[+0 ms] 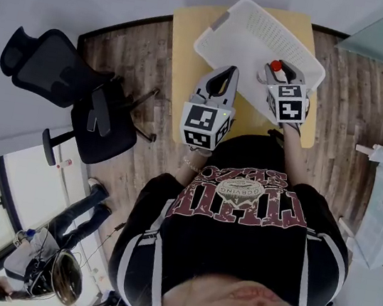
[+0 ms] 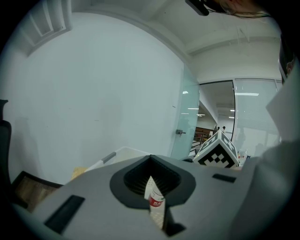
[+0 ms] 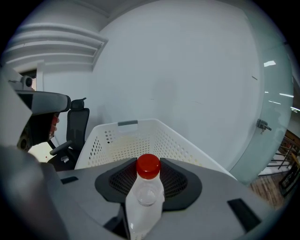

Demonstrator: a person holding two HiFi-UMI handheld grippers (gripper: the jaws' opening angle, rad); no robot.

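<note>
well, the right gripper (image 1: 282,73) has its fingers clenched on a clear bottle (image 3: 143,206). they grip the body below the neck, so it stands upright with the red cap (image 3: 148,166) free, by the near rim of the white basket (image 3: 140,136) on the yellow surface (image 1: 180,53). the left gripper (image 1: 221,81) pinches a slim white piece (image 2: 155,200) with a red band; what it is i cannot tell.

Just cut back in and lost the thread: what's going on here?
A person holds two grippers over a table with a basket on it. The right gripper is shut on a clear, red-capped bottle. The left gripper is shut on a thin white item with a red label; I can't identify it.
</note>
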